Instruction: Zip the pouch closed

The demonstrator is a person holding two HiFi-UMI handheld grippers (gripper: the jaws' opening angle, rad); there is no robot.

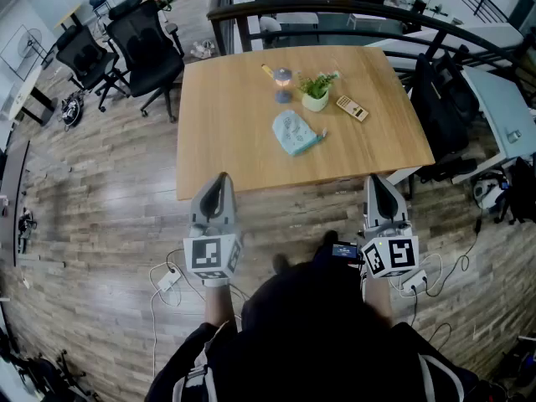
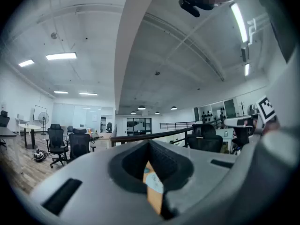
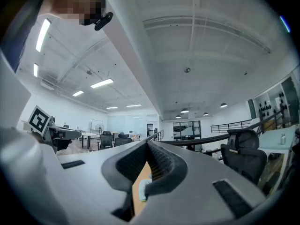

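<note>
The pouch was laid flat on the table, just on the near side of the plant; whether its zip was open could not be told; the left gripper and right gripper were held well short of the plant, off the table's near edge, each with jaws pressed together on nothing, presumably because the reach was not yet begun; both were aimed towards the pouch.

The pouch is light blue, maybe patterned. The table is light brown. The left gripper and right gripper are grey with black-and-white squares.
</note>
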